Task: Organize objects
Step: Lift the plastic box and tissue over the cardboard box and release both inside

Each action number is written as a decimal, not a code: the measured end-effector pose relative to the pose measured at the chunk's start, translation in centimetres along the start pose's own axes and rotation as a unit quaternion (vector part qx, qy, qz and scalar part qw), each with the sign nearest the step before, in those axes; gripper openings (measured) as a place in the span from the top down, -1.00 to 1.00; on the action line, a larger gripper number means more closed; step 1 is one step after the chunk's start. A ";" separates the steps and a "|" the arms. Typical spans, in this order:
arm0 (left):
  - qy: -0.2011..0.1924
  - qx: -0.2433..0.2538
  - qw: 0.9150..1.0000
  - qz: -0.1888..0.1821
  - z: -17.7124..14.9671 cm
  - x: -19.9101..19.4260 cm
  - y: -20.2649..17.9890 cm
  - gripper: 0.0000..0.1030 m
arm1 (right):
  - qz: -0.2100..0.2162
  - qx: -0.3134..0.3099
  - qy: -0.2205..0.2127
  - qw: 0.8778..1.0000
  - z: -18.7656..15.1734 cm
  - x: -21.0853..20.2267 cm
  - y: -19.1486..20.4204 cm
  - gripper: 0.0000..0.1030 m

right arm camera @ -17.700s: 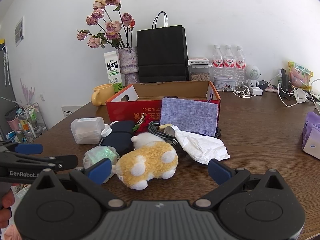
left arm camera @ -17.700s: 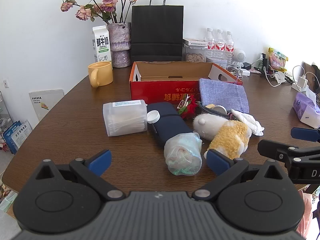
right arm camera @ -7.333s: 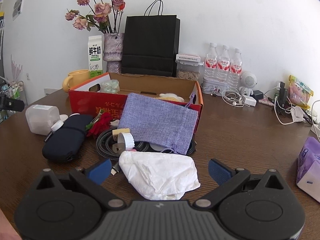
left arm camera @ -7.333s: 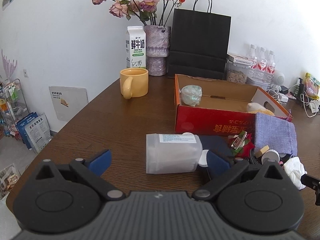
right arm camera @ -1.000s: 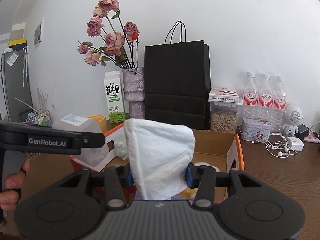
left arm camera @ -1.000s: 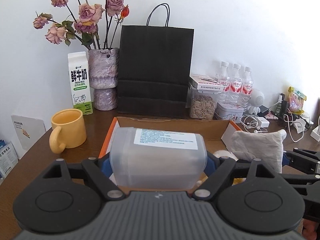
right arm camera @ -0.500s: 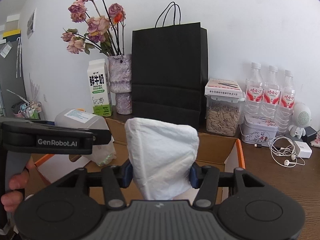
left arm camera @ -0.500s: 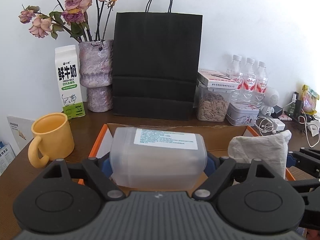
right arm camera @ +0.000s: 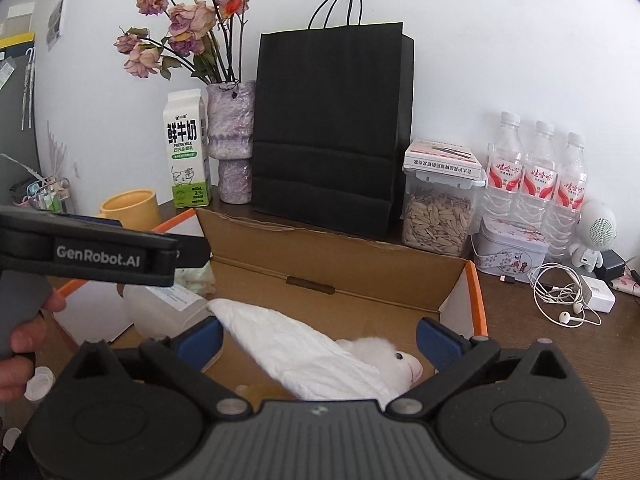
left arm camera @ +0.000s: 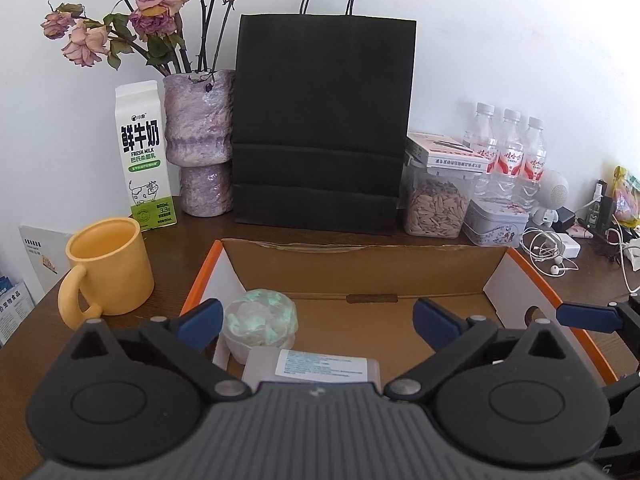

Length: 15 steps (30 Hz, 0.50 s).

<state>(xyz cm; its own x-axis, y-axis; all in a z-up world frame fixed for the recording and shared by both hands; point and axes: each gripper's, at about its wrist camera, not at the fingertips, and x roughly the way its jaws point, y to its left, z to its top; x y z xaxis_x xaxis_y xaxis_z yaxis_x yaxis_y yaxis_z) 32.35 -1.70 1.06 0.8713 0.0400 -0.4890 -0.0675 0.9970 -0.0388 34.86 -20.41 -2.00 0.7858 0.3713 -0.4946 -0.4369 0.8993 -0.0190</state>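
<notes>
Inside the cardboard box [left arm camera: 362,270] we see the clear plastic container [left arm camera: 312,368] lying beside a pale wrapped bundle [left arm camera: 260,320] at its eleven o'clock. Our left gripper [left arm camera: 318,318] is opening above it, pads clear of it. In the right wrist view the white cloth bag [right arm camera: 304,348] rests on a plush toy [right arm camera: 390,354]; our right gripper [right arm camera: 320,338] is opening, nothing pinched. At twelve o'clock stands a black paper bag [left arm camera: 320,128], a yellow mug [left arm camera: 106,268] at nine.
</notes>
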 end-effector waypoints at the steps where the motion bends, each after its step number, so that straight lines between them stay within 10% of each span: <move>1: 0.000 0.000 1.000 0.000 0.0 0.0 0.0 -1.00 | 0.000 0.000 -0.001 1.000 0.0 0.0 0.0 -1.00; 15: -0.014 0.002 1.000 -0.001 -0.2 -2.4 -0.1 -1.00 | -0.008 -0.007 -0.021 1.000 0.1 -1.9 0.8 -1.00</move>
<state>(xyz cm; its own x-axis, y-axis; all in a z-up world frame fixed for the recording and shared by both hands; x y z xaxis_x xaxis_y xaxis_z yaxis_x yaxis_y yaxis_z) 30.18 -1.93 2.04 0.8852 0.0398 -0.4635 -0.0635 0.9973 -0.0356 33.06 -20.36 -1.01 0.8106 0.3662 -0.4571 -0.4299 0.9020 -0.0398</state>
